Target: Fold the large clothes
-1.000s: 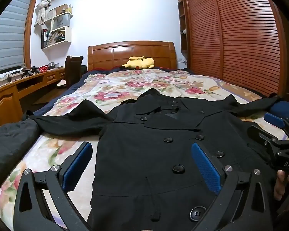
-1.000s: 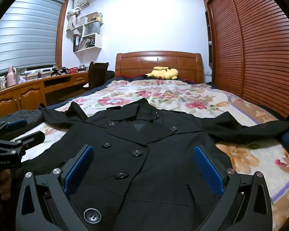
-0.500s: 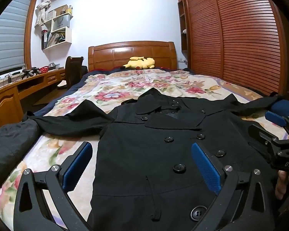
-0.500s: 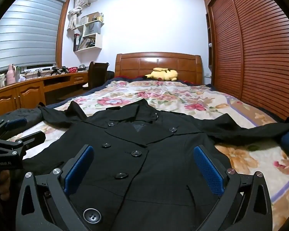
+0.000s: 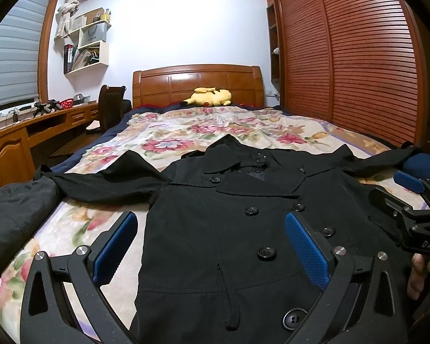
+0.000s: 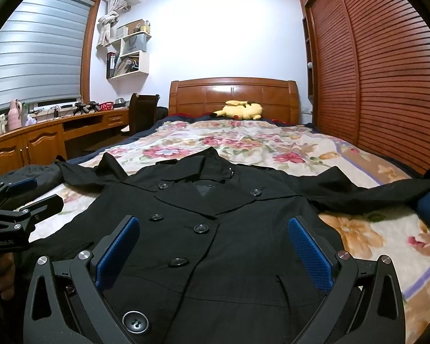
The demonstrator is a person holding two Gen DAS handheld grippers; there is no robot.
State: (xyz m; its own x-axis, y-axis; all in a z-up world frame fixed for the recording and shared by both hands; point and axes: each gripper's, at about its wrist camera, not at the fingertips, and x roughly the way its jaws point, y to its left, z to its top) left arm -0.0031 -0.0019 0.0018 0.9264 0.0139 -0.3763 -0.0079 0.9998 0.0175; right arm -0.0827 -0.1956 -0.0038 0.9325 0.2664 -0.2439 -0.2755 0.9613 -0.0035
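Note:
A black double-breasted coat [image 5: 220, 229] [image 6: 229, 243] lies face up on the flowered bed, collar toward the headboard, both sleeves spread out sideways. My left gripper [image 5: 210, 246] hovers open above the coat's left half, blue pads wide apart, nothing between them. My right gripper [image 6: 215, 252] also stands open, over the coat's right front. Each gripper shows at the edge of the other's view: the right one [image 5: 410, 200] and the left one [image 6: 20, 200], each held by a hand.
A flowered bedspread [image 5: 186, 132] covers the bed. A yellow plush toy [image 5: 210, 97] lies by the wooden headboard [image 6: 235, 94]. A dark jacket [image 5: 11, 218] is bunched at the bed's left edge. A desk and chair [image 6: 142, 111] stand left; slatted wardrobe doors [image 5: 358, 66] run along the right.
Both views have tilted slightly, so the coat sits a touch lower in frame. The grippers stay open and the coat has not moved.

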